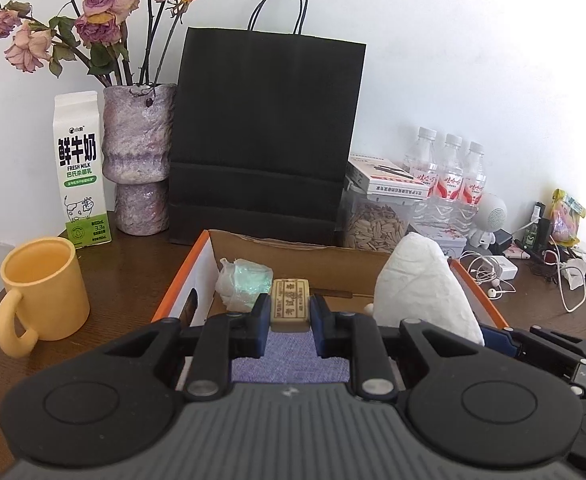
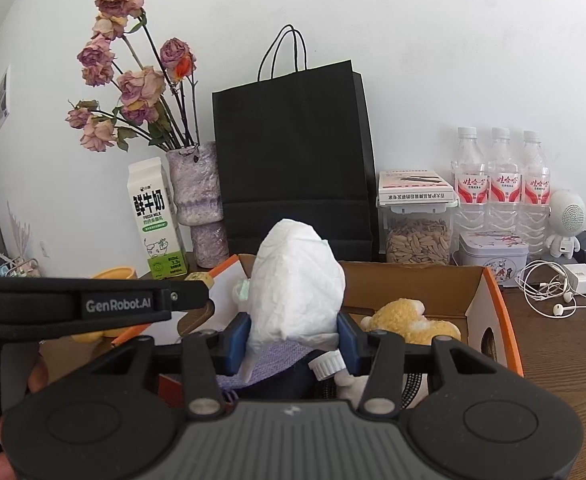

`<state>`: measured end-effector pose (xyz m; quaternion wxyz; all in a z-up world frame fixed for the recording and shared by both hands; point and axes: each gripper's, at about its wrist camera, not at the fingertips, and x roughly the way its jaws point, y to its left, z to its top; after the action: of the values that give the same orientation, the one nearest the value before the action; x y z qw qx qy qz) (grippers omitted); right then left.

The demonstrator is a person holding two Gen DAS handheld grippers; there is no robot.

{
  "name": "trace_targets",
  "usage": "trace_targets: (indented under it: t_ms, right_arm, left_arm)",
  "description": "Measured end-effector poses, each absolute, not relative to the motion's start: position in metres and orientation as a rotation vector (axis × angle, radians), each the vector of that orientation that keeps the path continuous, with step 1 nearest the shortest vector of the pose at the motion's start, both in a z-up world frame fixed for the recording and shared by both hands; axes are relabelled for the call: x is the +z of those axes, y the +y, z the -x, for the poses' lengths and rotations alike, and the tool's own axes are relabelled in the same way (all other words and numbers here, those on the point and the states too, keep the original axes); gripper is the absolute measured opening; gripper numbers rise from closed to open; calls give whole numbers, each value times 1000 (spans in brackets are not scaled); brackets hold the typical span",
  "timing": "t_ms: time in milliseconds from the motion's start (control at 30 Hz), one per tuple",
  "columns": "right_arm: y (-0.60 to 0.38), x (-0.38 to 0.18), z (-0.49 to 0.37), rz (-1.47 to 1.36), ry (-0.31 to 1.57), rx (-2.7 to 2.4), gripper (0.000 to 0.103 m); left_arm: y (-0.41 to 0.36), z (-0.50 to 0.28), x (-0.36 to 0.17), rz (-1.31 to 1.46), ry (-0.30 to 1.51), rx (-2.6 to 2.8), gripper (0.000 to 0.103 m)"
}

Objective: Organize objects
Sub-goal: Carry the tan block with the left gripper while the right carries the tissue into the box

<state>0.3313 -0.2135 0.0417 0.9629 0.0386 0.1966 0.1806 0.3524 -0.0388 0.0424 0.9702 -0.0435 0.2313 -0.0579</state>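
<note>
Dark wooden desk (image 1: 133,264) against a white wall carries an open cardboard box with orange edges (image 1: 181,280), and both pairs of tongs work above it. Nearest, the left gripper (image 1: 290,308) is clamped on a small beige eraser with printed characters (image 1: 290,303), its pads pressing the two long sides and only the near half of the block between them; that shallow hold could let the eraser pivot or slip out over the box if the hand tilts or swings quickly. Beside it, the right gripper (image 2: 294,338) is closed around the lower end of a crumpled white paper bundle (image 2: 297,276), which stands tall above the jaws. Soft wrapping compresses, so I judge it may sag, lean or slide free, and its height could brush the left tool, which sits just alongside. Inside the box lie lilac fabric (image 1: 289,364), a yellow plush toy (image 2: 409,320) and a greenish plastic-wrapped wad (image 1: 245,284) that a careless drop might land on. Farther back, a yellow mug (image 1: 45,292), a milk carton (image 1: 81,168) and a black paper bag (image 1: 265,136) stand within reach of a wide sweep.
</note>
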Motion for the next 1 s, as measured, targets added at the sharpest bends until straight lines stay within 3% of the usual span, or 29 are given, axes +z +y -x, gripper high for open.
trace_targets:
  t_ms: [500,600,667,700,733,767,833,1000]
  right_arm:
    - [-216,24,-370,-62,471,368,46]
    - [-216,23,-369,-50,477,358,51]
    - [-215,23,-368,-39,482,339,65]
    - [-214,22,-367,-31,481,326,75]
    - [-214,21,-366,-18,476,308,80]
    - [-213,21,-366,-4,475,291,82]
    - [-212,19,-366,12,481,260,93]
    - [-212,19,-366,12,483,255,98]
  left_arm:
    - [-47,-387,31,33,489,-125,22]
    - [-50,-385,28,16,490,-130,22]
    - [-53,-383,28,0,480,-124,29]
    - [-53,-383,28,-2,477,-119,40]
    - [-53,-382,27,0,475,-116,57]
    - [-53,-382,27,1,475,-110,67]
    - [-54,-382,27,-9,470,-95,103]
    - [-58,-381,26,-29,466,-93,103]
